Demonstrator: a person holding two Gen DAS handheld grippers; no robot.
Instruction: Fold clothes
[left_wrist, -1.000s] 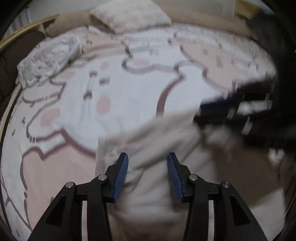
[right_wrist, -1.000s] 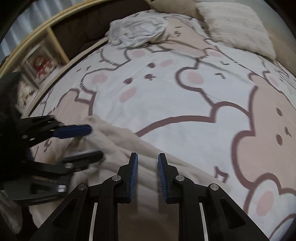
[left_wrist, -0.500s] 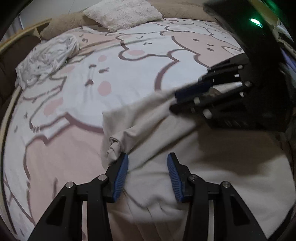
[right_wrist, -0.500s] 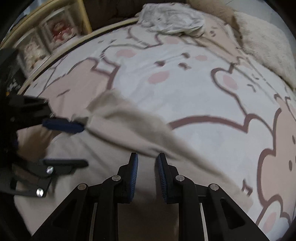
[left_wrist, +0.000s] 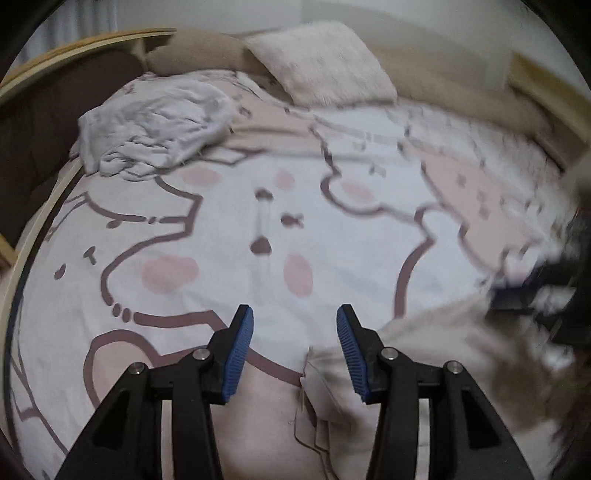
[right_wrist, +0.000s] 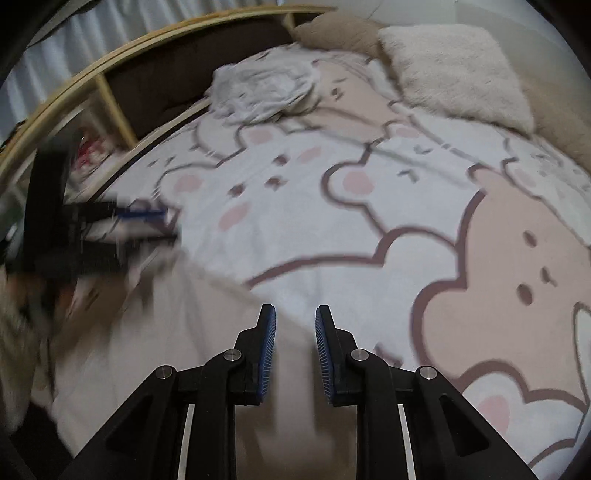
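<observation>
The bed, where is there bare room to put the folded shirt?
The bear-print bedspread lies bare between the crumpled white clothes and the beige garment. It is crowded near the fluffy pillow and by the garment.

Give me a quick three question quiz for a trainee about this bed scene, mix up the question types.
1. True or false: the left tool is clamped on the beige garment.
2. Which lies at the far end of the bed beside the fluffy pillow? A) a crumpled white garment B) a book C) a towel rack
3. Fill in: the bedsheet is printed with cartoon ____.

Key: 1 false, its jaws are open with nothing between them; 2 A; 3 bears.
</observation>
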